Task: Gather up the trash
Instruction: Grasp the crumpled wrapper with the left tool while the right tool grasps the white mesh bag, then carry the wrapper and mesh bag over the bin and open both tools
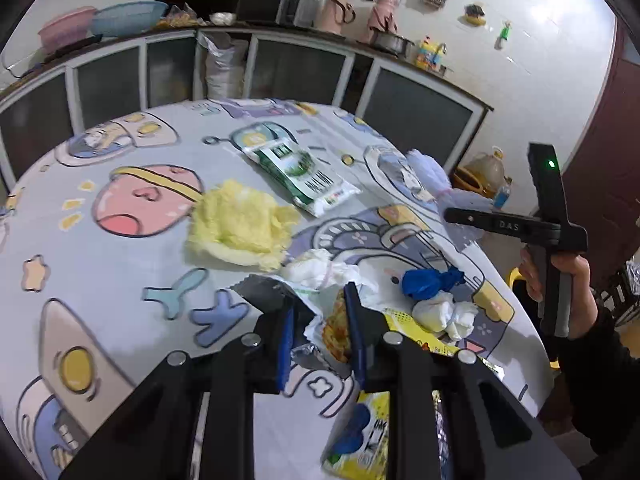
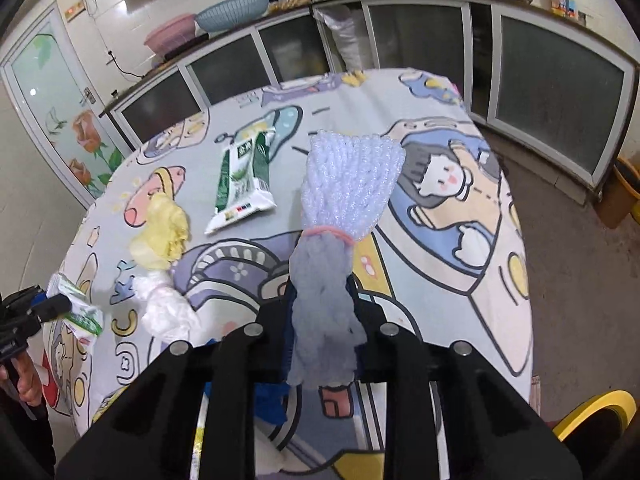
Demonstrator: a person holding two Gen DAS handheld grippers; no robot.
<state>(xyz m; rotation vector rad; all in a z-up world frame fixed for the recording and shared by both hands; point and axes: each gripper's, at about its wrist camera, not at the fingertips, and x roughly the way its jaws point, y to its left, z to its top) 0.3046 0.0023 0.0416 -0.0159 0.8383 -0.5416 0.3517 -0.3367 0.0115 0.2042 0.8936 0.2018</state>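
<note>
In the left wrist view, a torn snack wrapper [image 1: 320,320] is clamped by the left gripper [image 1: 320,328] just above the counter [image 1: 120,272], beside crumpled tissues [image 1: 316,268]. In the right wrist view, a lavender foam net [image 2: 340,216] is held upright, pinched in the right gripper [image 2: 324,320].

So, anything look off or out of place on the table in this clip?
Mostly expected litter. One oddity: the right tongs hold a lavender foam net sleeve tied with a pink band, raised above the table, while crumpled tissues and a blue wad lie uncollected. The left tongs grip a torn wrapper.
</note>
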